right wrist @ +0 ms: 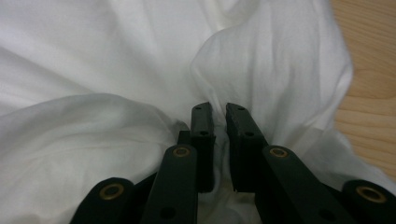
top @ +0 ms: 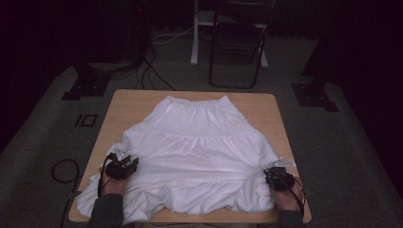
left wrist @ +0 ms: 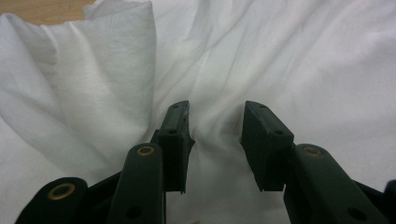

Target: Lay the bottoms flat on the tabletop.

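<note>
Right hand-held gripper (right wrist: 218, 109): your jaws stand narrow, nearly together, with a thin pinch of white cloth caught in the slit between the pads. In the high view this hand-held gripper (top: 276, 176) sits at the near right of the skirt, your hand behind it.

Left hand-held gripper (left wrist: 215, 116): your jaws stand about half apart, and a bunched fold of the cloth fills the gap. The left pad touches the fold; whether the right pad presses on it you cannot tell from here. In the high view this hand-held gripper (top: 121, 166) lies on the near left of the skirt.

Skirt (top: 199, 147): a white tiered skirt lies spread flat on the worktop, its gathered waistband towards the far edge and its wide hem towards you. The hem is rumpled along the near edge and spills a little over the near left corner. Creases run from each hand-held gripper towards the middle of the cloth.

Worktop (top: 126, 102): light wood, bare along the far corners and down both sides of the skirt. A strip of it shows just beside the cloth in the right gripper view (right wrist: 369, 70).

Beyond the worktop: a dark folding chair (top: 240, 42) stands well behind the far edge on a grey carpet, with a white stand leg (top: 195, 33) just beside it. Black cables (top: 147, 71) trail across the floor at the far left.
</note>
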Demonstrator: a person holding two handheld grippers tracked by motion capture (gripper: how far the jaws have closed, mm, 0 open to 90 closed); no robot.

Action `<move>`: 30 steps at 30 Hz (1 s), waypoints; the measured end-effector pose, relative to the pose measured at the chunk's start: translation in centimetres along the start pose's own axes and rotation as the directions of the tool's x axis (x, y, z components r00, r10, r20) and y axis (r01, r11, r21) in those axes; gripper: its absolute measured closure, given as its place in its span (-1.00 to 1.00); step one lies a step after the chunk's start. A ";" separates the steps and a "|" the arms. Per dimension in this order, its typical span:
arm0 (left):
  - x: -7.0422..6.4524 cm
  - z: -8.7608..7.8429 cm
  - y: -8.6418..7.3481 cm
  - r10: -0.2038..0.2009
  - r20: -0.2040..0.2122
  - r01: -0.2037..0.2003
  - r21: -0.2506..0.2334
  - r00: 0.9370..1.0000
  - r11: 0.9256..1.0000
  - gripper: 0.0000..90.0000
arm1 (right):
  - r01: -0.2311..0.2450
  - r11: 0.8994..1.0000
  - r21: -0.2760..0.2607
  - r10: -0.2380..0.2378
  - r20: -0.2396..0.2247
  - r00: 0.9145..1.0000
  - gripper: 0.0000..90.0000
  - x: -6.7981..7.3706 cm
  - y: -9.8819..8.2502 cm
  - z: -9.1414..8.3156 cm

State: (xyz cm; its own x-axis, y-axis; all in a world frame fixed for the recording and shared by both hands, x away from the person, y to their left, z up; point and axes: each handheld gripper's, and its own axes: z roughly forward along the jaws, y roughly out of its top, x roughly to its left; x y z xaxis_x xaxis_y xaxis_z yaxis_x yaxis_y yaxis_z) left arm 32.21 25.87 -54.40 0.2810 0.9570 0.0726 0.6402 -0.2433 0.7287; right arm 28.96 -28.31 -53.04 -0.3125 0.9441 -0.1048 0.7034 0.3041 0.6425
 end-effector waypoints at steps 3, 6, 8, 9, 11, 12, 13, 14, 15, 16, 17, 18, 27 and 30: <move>0.0 0.0 0.0 0.001 0.001 -0.001 0.000 1.000 1.000 0.37 | -0.013 1.000 -0.012 0.013 0.013 1.000 0.83 -0.2 0.0 -0.5; 0.0 0.0 0.0 0.000 0.003 0.000 -0.001 1.000 1.000 0.37 | -0.024 0.999 -0.025 0.025 0.022 0.999 0.83 -0.5 0.0 -0.9; 0.0 0.0 0.0 0.001 0.002 -0.001 -0.001 1.000 1.000 0.37 | -0.032 0.999 -0.041 0.033 0.017 0.999 0.82 -0.6 0.0 -1.2; 0.0 0.0 0.0 0.001 0.002 -0.001 0.000 1.000 1.000 0.37 | -0.036 0.998 -0.052 0.036 0.005 0.999 0.77 -0.6 0.0 -1.3; 0.0 -0.1 -0.1 0.001 -0.001 -0.001 0.002 1.000 1.000 0.37 | -0.040 0.995 -0.091 0.039 -0.009 0.999 0.60 -0.7 -0.1 -1.6; 0.0 -0.1 -0.1 0.000 -0.003 0.000 0.003 1.000 1.000 0.37 | -0.059 0.993 -0.103 0.061 0.010 0.998 0.57 -1.0 -0.1 -1.8; 0.1 -0.1 -0.1 -0.001 -0.005 0.001 0.002 1.000 1.000 0.37 | -0.081 0.990 -0.112 0.083 0.013 0.996 0.55 -1.4 -0.2 -2.0; 0.1 -0.1 -0.1 -0.006 -0.008 0.006 0.001 1.000 1.000 0.37 | -0.099 0.988 -0.119 0.101 0.012 0.995 0.52 -1.7 -0.3 -2.1; 0.1 -0.1 -0.1 -0.007 -0.008 0.007 0.001 1.000 1.000 0.37 | -0.108 0.987 -0.121 0.110 0.009 0.994 0.46 -1.9 -0.3 -2.2; 0.1 -0.1 -0.1 -0.007 -0.008 0.007 0.001 1.000 1.000 0.37 | -0.108 0.987 -0.115 0.109 0.003 0.994 0.40 -1.9 -0.4 -2.3; 0.1 -0.1 -0.1 -0.006 -0.009 0.006 0.001 1.000 1.000 0.37 | -0.103 0.989 -0.111 0.103 -0.004 0.995 0.34 -1.9 -0.5 -2.3; 0.1 -0.1 -0.1 -0.006 -0.009 0.006 0.001 1.000 1.000 0.37 | -0.093 0.992 -0.089 0.092 -0.023 0.996 0.26 -1.7 -0.6 -2.2; 0.4 -0.3 -0.4 -0.017 -0.017 0.017 -0.002 1.000 1.000 0.37 | -0.110 0.994 -0.005 0.110 -0.019 0.994 0.63 -1.9 -1.9 -1.9; 0.4 -0.3 -0.4 -0.021 -0.020 0.021 -0.003 1.000 1.000 0.37 | -0.126 0.992 -0.021 0.126 0.007 0.992 0.76 -2.2 -2.1 -2.4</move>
State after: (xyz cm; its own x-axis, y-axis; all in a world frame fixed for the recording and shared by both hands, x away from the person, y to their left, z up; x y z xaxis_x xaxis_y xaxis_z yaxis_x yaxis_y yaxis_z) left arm 31.85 26.43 -54.45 0.2534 0.9648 0.0711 0.6438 -0.2230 0.7320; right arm 26.62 -31.30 -52.32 -0.2169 0.9758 -0.0280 0.7239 0.1801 0.6660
